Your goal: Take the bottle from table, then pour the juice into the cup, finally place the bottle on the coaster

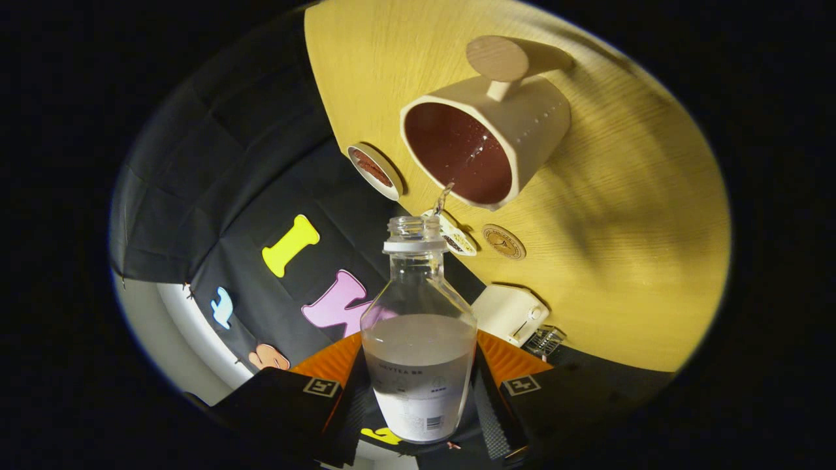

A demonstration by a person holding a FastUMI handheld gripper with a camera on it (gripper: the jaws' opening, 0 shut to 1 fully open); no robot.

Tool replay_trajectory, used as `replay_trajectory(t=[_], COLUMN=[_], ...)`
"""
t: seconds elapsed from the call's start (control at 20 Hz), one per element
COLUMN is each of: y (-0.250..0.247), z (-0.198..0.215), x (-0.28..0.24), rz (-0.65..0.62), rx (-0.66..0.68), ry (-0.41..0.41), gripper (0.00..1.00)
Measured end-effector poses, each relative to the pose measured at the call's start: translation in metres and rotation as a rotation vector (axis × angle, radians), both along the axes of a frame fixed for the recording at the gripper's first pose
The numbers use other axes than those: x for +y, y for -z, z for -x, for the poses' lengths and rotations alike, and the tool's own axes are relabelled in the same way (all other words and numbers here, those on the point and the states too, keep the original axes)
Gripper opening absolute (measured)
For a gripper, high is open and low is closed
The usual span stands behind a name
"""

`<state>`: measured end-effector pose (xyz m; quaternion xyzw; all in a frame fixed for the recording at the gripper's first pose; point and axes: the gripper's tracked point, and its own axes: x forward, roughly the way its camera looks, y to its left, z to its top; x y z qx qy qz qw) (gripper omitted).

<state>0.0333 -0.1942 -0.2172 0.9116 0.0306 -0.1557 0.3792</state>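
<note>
The gripper [418, 391] is closed on the clear plastic bottle [418, 339], one finger pressing each side of its labelled lower body. The bottle is uncapped and holds a pale cloudy juice [418, 346] filling roughly its lower half; its neck points toward twelve o'clock from the fingers. A thin stream [443, 196] leaves the mouth and arcs toward one o'clock into the cup [496, 130], a pale mug with a reddish-brown inside and a round wooden knob handle [498, 59], standing on the yellow wood-grain table [620, 248]. Droplets glint inside the cup. At eleven o'clock of the bottle mouth lies a round white-rimmed coaster [373, 171]; just beside the mouth at one o'clock lies a small white disc [457, 236], and past it a round brown one [503, 241]. A white box [509, 312] sits at two o'clock of the fingers.
</note>
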Motion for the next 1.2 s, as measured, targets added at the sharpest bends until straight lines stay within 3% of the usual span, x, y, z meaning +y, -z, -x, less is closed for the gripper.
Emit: replay_trajectory(t=[0.35, 0.7, 1.2], y=[-0.019, -0.025, -0.018], z=[-0.010, -0.013, -0.007], x=[-0.006, -0.017, -0.018], rz=[-0.108, -0.116, -0.082], rx=[-0.034, -0.041, -0.009], ry=[0.053, 0.123, 0.095], gripper=[0.75, 0.75, 0.75])
